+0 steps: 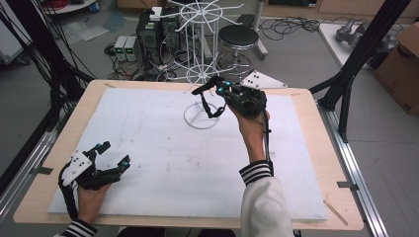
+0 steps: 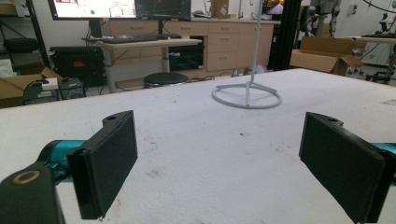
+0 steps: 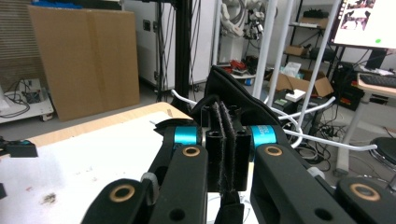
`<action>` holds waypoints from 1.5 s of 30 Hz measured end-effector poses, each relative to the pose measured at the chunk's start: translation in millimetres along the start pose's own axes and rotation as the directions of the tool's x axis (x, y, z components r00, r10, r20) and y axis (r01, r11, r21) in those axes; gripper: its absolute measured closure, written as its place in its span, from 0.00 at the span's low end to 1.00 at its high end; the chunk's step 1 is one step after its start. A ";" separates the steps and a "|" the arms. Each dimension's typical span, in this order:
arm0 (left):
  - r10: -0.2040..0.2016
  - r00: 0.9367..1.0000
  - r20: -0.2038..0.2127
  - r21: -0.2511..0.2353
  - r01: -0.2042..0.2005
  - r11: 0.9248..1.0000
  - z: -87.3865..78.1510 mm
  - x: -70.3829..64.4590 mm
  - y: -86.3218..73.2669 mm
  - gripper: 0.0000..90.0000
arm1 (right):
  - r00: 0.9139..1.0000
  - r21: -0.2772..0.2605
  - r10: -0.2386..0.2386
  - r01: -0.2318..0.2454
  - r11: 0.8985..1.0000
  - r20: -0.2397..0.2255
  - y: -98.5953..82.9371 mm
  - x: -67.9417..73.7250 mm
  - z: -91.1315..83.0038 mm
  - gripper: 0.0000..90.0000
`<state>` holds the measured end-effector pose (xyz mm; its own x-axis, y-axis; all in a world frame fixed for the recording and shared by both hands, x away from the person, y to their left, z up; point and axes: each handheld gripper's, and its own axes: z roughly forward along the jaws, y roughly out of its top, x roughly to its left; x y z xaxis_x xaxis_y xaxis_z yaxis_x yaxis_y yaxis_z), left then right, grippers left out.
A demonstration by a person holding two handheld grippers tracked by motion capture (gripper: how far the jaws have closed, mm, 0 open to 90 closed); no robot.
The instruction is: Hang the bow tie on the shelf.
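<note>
Black fabric strap (image 1: 210, 101) pinched between the closed right tool (image 1: 220, 91), hanging just beside the white wire rack (image 1: 202, 69) post, hooks above it; left tool (image 1: 112, 155) gapes wide, resting well apart on white tabletop (image 1: 163, 163).

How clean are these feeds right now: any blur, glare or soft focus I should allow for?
High view: even overhead light, soft shadows, no glare on the white mat, slightly soft throughout. Left gripper view: near pads a little soft, the white wire rack's base ring sharp, the monitor behind washed out. Right gripper view: the pads clamping the black strap are crisp, the background softer, the screen at upper right overexposed.
</note>
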<state>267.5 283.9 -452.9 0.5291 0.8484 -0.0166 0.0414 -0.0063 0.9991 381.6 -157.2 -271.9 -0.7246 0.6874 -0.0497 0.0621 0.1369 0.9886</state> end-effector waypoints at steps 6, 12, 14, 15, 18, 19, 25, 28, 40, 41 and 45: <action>0.000 1.000 0.001 0.001 0.000 1.000 0.1 0.1 0.0 0.13 | 1.000 0.027 0.017 -0.017 0.999 -0.005 -6.6 -9.0 9.5 0.98; 0.001 1.000 0.001 0.001 -0.001 1.000 0.1 0.0 0.0 0.13 | 0.999 0.053 0.038 -0.038 0.998 0.004 -12.0 -14.9 15.5 0.98; 0.000 1.000 0.002 0.002 0.000 1.000 0.0 0.0 0.1 0.13 | 0.999 0.067 0.045 -0.046 0.997 0.005 -14.1 -16.7 17.7 0.98; 0.002 1.000 0.001 0.002 -0.002 1.000 0.1 0.1 0.0 0.13 | 0.999 0.072 0.046 -0.046 0.996 0.009 -14.7 -17.1 18.3 0.98; 0.002 1.000 0.001 0.003 -0.002 1.000 -0.1 0.2 0.0 0.13 | 0.999 0.093 0.050 -0.052 0.994 0.018 -17.2 -18.8 21.2 0.98; 0.001 1.000 0.002 0.002 -0.001 1.000 0.0 0.0 0.0 0.13 | 0.998 0.103 0.053 -0.055 0.993 0.023 -18.7 -20.2 22.7 0.98; 0.001 1.000 0.002 0.002 -0.001 1.000 0.1 0.0 0.0 0.13 | 0.998 0.125 0.064 -0.067 0.990 0.027 -21.7 -23.1 24.9 0.97; 0.001 1.000 0.001 0.002 -0.001 1.000 0.2 0.0 0.0 0.13 | 0.998 0.134 0.057 -0.061 0.989 0.028 -22.3 -23.5 25.5 0.96; 0.002 1.000 0.002 0.003 -0.002 1.000 0.1 0.0 0.0 0.13 | 0.998 0.172 0.019 -0.028 0.985 0.057 -21.5 -22.5 23.4 0.89; 0.002 1.000 0.001 0.003 -0.002 1.000 0.1 -0.1 0.1 0.13 | 0.998 0.172 0.016 -0.026 0.985 0.060 -21.4 -22.7 22.9 0.86; 0.001 1.000 0.001 0.002 -0.001 1.000 0.2 0.0 0.0 0.13 | 0.996 0.177 -0.006 -0.009 0.984 0.084 -20.0 -22.0 20.9 0.80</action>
<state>267.6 283.8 -452.9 0.5300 0.8479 -0.0156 0.0423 -0.0081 0.9991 410.6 -160.0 -293.5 -0.6649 0.7438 -0.0677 0.1889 0.2551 0.9483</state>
